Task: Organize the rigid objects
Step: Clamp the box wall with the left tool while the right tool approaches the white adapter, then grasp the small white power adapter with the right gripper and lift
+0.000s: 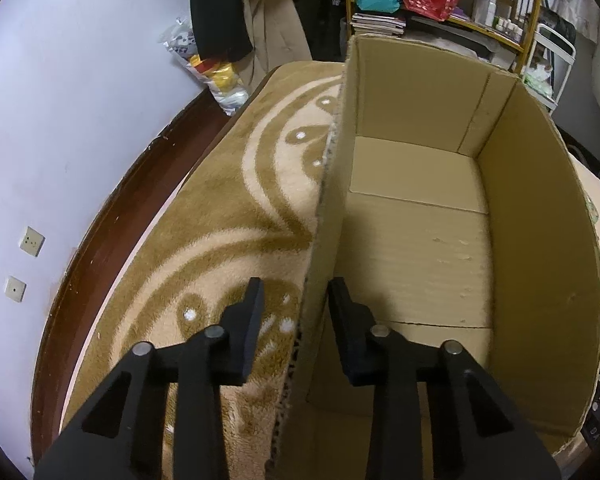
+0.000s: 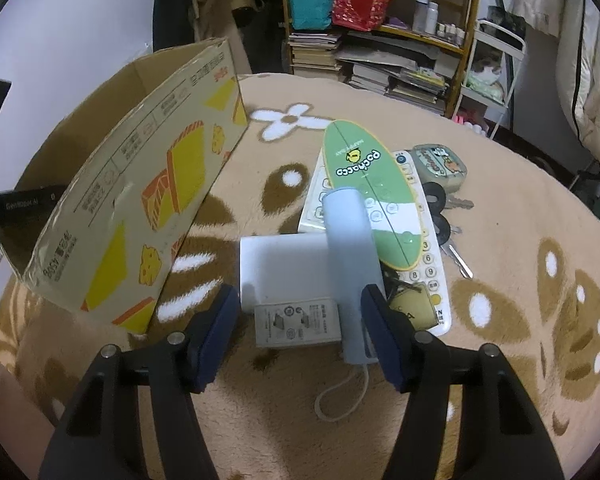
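Left wrist view: the left gripper straddles the near wall of the cardboard box, one jaw outside over the patterned blanket, the other inside; the jaws stand apart and a gap shows on the outer side, so the wall is bracketed but not visibly clamped; ahead of the jaws the box floor is bare, with nothing yet placed in it. Right wrist view: the box lies to the left of the jaws, tilted with its printed side toward the lens; the right gripper is spread wide, holding nothing, its jaws flanking the near end of the pile; between the jaws lies a white charger block, label end nearest, with a pale blue cylinder lying across its right part, the cylinder's near end just beside the right jaw and its cord loop trailing toward the lens; ahead of the jaws a green oval case rests on a white remote; ahead and to the right lie keys and a small tin. Progress, as a judgement: sorting has scarcely begun; every item remains on the blanket outside the box, and the charger or cylinder looks the likeliest first pick.
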The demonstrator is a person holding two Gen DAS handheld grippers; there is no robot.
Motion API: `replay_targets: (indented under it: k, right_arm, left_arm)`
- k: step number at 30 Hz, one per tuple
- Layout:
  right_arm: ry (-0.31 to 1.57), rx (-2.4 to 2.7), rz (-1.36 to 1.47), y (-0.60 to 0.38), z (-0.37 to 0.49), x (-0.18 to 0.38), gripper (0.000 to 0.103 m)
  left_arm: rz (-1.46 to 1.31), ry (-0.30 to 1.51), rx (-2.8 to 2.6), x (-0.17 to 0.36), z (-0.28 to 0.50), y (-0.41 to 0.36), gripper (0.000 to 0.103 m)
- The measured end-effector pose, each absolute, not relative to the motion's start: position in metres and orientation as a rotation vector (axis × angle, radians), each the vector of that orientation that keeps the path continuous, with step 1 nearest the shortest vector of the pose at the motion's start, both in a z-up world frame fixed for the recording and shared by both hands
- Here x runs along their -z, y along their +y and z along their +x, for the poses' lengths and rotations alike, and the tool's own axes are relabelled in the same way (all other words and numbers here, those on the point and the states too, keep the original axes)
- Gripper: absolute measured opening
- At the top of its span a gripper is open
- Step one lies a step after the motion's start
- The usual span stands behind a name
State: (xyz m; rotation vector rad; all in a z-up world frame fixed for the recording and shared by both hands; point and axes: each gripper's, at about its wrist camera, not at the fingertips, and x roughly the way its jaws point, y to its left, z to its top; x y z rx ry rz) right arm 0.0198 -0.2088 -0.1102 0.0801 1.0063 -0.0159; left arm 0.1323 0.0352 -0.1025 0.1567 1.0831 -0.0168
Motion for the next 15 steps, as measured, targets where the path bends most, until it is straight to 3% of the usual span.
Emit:
replay_targets:
  k: [9,15]
  right_arm:
    - [1.037,-0.016,0.106,-0.205,0.020,0.116,0.065]
    - [1.051,-0.031,0.095,-0.202,0.024,0.121,0.064]
  left_arm:
    - [0.132,1.087,0.041,0.097,0.132,0.039,0.017]
    - [0.162,1.073,0.031,0.096,0.131,0.035,0.017]
